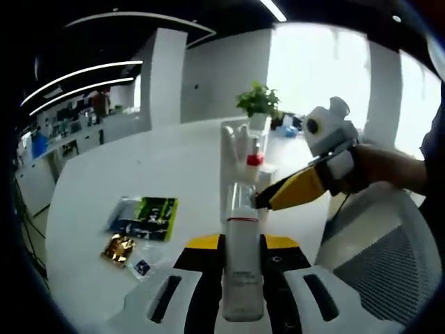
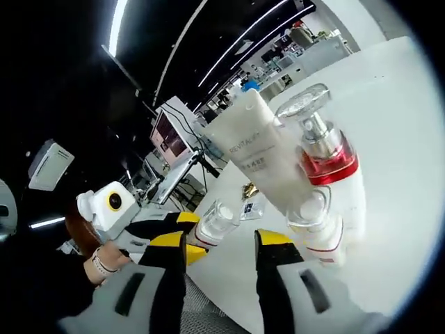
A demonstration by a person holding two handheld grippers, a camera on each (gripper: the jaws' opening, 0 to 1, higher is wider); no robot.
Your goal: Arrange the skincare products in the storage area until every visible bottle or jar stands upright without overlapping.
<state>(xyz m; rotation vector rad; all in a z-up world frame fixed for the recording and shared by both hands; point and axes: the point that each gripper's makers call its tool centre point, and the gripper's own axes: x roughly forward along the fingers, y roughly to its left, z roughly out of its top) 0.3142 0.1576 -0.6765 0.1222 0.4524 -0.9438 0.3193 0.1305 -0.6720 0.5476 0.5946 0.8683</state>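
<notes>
The left tool (image 1: 242, 275) is clamped on a white bottle (image 1: 242, 261), held just in front of the clear storage rack (image 1: 236, 156) (other bottles stand there). The right tool (image 2: 221, 268) is apart, empty, near the rack on the white surface (image 1: 160, 167). Next, I think: stand it upright in a free spot.

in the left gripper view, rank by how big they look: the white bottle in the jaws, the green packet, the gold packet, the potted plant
Largest to smallest, as they look:
1. white bottle, though it sits nearest the camera, which inflates it
2. green packet
3. potted plant, far off, so truly unsure
4. gold packet
</notes>
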